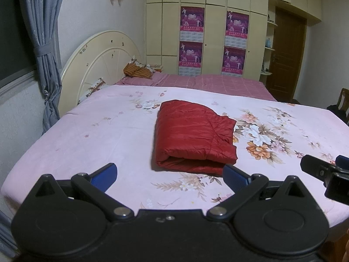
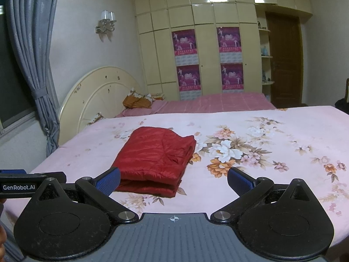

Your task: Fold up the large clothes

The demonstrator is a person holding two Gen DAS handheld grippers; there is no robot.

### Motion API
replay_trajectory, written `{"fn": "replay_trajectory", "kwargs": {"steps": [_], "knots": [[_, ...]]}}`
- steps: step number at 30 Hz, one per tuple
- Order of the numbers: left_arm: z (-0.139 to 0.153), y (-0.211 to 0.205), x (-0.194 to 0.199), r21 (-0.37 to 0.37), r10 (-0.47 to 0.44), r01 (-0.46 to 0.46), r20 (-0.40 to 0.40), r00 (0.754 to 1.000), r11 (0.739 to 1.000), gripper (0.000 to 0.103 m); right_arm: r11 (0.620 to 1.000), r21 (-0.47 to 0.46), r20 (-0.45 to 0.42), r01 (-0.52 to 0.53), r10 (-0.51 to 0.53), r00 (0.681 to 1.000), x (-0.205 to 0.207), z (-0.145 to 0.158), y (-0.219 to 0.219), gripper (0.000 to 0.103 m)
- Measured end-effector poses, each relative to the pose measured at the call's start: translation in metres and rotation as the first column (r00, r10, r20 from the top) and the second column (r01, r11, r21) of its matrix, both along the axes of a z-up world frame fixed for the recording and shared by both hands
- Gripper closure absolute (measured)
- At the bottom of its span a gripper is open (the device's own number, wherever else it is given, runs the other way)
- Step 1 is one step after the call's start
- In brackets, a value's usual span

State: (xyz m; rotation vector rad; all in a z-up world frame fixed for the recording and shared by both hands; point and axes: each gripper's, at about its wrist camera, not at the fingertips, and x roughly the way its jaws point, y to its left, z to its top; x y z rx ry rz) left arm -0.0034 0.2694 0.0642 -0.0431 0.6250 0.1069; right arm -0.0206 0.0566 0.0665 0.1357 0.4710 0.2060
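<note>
- Red jacket (image 1: 194, 135): folded into a thick rectangular bundle, lying flat on the bed (image 1: 87, 131), left of the large flower print on the sheet.
- Left hand-held gripper (image 1: 170, 174): blue fingers spread wide apart, empty, held over the near edge of the bed, just short of the jacket's folded end.
- Right hand-held gripper (image 2: 174, 180): fingers likewise spread, empty; its left finger overlaps the jacket's near corner in view; contact cannot be told.
- Background: cream headboard (image 2: 96, 96), grey curtain (image 2: 32, 65), wardrobe (image 2: 196, 43) with four posters, brown door (image 2: 283, 59).
</note>
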Motion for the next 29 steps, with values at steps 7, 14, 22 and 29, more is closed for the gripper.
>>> {"fn": "replay_trajectory", "kwargs": {"steps": [7,14,22,29], "knots": [[-0.002,0.002,0.004,-0.001,-0.003,0.003,-0.007,1.0,1.0,0.0,1.0,0.001,-0.008,-0.003,0.003,1.0,0.004,-0.005,0.002,0.0],[-0.006,-0.001,0.01,-0.002,-0.013,0.013,-0.016,1.0,1.0,0.0,1.0,0.005,-0.016,-0.003,0.003,1.0,0.008,-0.007,0.0,0.0],[-0.011,-0.007,0.023,-0.011,-0.043,0.042,-0.036,0.998,0.999,0.0,1.0,0.009,-0.03,0.007,-0.006,1.0,0.017,-0.01,-0.005,0.0],[-0.018,-0.013,0.046,0.003,-0.084,0.084,-0.022,0.996,0.996,0.0,0.999,-0.001,-0.053,0.034,-0.034,0.998,0.033,-0.018,-0.014,0.0]]}}
